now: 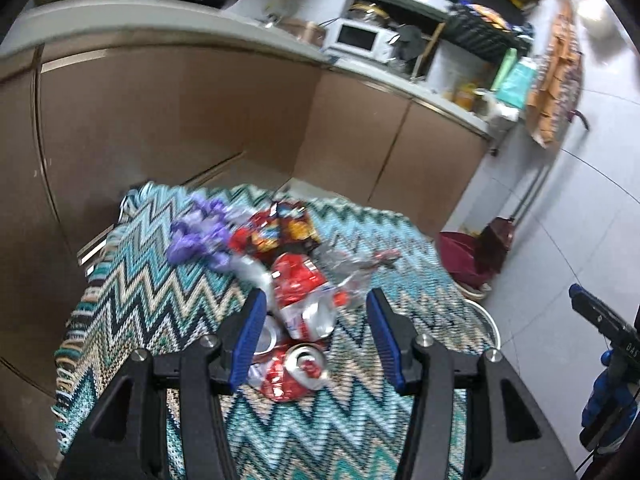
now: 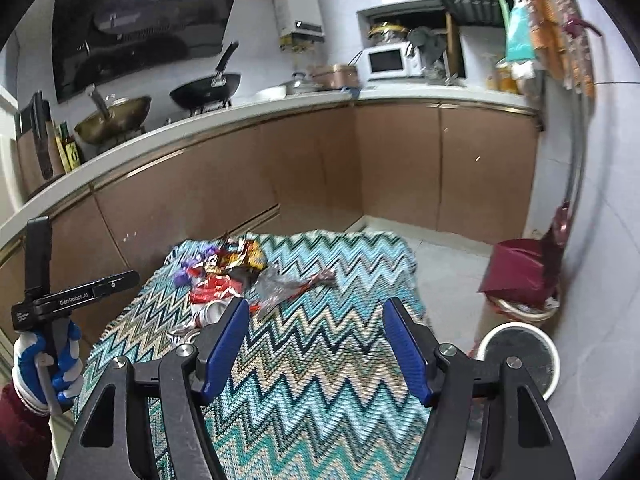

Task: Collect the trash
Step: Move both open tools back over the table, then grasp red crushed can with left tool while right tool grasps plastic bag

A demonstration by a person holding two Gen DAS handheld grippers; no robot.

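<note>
A pile of trash lies on a zigzag-patterned rug (image 1: 160, 280): crushed red cans (image 1: 300, 280), another crushed can (image 1: 296, 372), a red snack wrapper (image 1: 280, 228), a purple crumpled bag (image 1: 200, 232) and clear plastic film (image 1: 352, 260). My left gripper (image 1: 316, 304) is open above the rug, its jaws either side of the crushed cans, holding nothing. My right gripper (image 2: 314, 316) is open and empty over the rug (image 2: 340, 340), to the right of the trash pile (image 2: 224, 276). The left gripper also shows in the right wrist view (image 2: 120, 280).
A round white bin (image 2: 520, 356) stands on the tiled floor right of the rug, its rim also in the left wrist view (image 1: 486, 320). A dark red bag (image 2: 520, 276) sits behind it. Brown kitchen cabinets (image 2: 280, 184) run behind the rug.
</note>
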